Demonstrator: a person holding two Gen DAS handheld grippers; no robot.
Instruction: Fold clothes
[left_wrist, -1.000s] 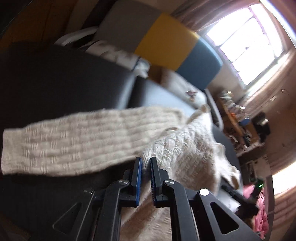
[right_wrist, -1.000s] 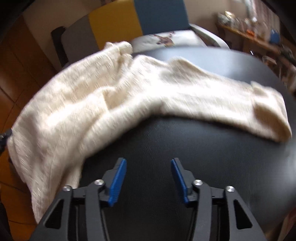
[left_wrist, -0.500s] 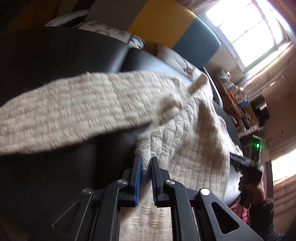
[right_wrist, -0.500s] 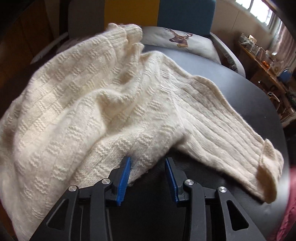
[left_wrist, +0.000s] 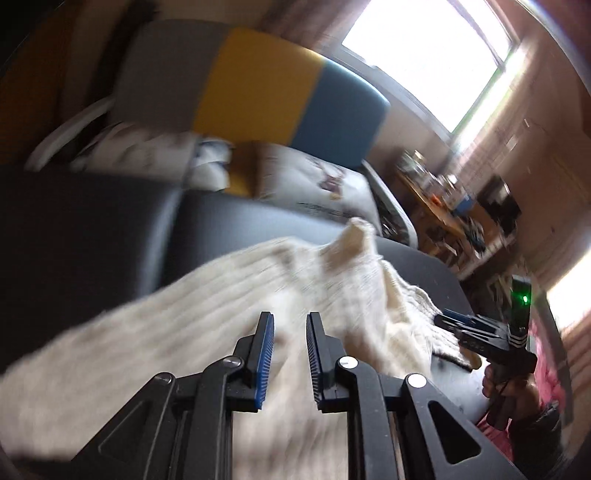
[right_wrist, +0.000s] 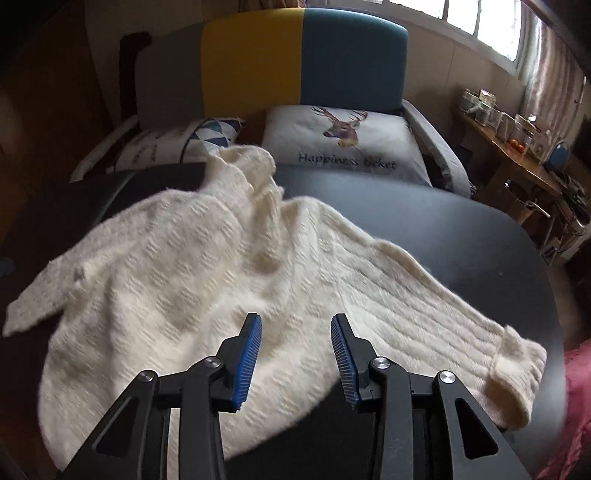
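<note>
A cream knitted sweater (right_wrist: 207, 280) lies crumpled across the middle of the dark table (right_wrist: 461, 236), one sleeve (right_wrist: 461, 332) stretching toward the table's right edge; its collar bunches toward the far edge. The right gripper (right_wrist: 296, 349) hangs over the sweater's near hem with its blue pads wide apart, grasping nothing. The left gripper (left_wrist: 290, 354) has its jaws parted by a narrow gap above the blurred knit; whether cloth sits between them cannot be told. Beyond the far edge stands a yellow-and-blue chair (right_wrist: 306, 59).

Black tongs (right_wrist: 295, 347), blue ribbed pads (right_wrist: 246, 360), silver screws.
</note>
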